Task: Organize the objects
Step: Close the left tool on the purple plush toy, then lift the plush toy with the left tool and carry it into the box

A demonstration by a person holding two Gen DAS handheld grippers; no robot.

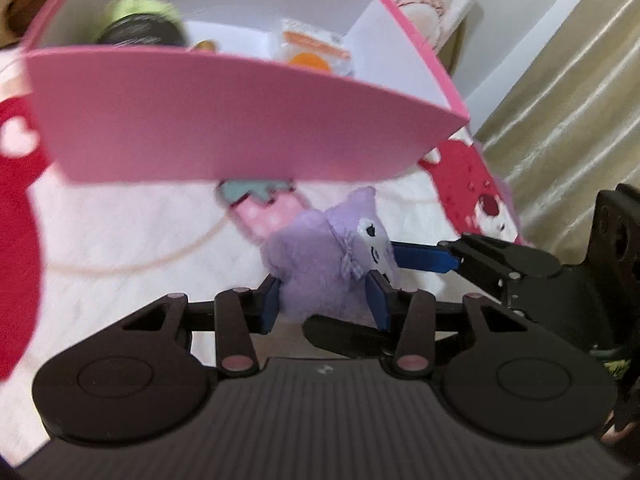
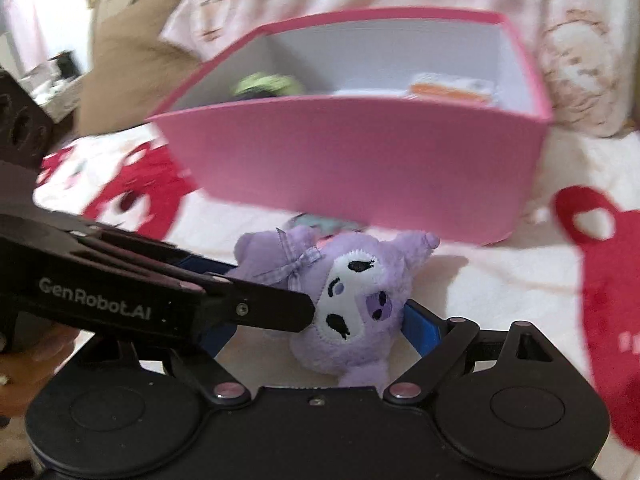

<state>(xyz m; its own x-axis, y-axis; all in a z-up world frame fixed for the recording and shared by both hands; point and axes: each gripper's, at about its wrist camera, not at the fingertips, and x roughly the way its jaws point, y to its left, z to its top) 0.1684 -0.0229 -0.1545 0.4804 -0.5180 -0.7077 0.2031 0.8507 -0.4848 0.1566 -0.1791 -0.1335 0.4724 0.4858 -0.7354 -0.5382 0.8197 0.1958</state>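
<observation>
Lying on a white blanket (image 1: pixel 120 240) with red cartoon prints, a purple plush toy (image 1: pixel 320 264) sat just in front of a pink box (image 1: pixel 240 120), close to its near wall but apart from it. Both grippers were at the toy. The left gripper (image 1: pixel 324 300) had its two blue pads on either side of the toy's fuzzy body, both pressed into the fur, so the jaws were closed on the plush toy. In the right wrist view the left gripper (image 2: pixel 256 292) came in from the left edge, its black finger lying across the toy's (image 2: pixel 352 300) white face patch beside a checked purple bow (image 2: pixel 298 262). The right gripper (image 2: pixel 316 328) framed the toy from below; one blue pad showed at the toy's right side, touching or nearly so, the other pad was hidden behind the left gripper's finger, so whether those jaws were clamping or just standing around the toy could not be told. In the left wrist view the right gripper (image 1: pixel 424 260) reached in from the right, a blue finger beside the toy's face. A pink strawberry-shaped item (image 1: pixel 260 208) lay between toy and box. Inside the box: a green-and-dark round thing (image 1: pixel 140 20) at left, an orange-and-white packet (image 1: pixel 316 48) at right. A brown cushion (image 2: pixel 128 68) sat behind the box, blurred.
</observation>
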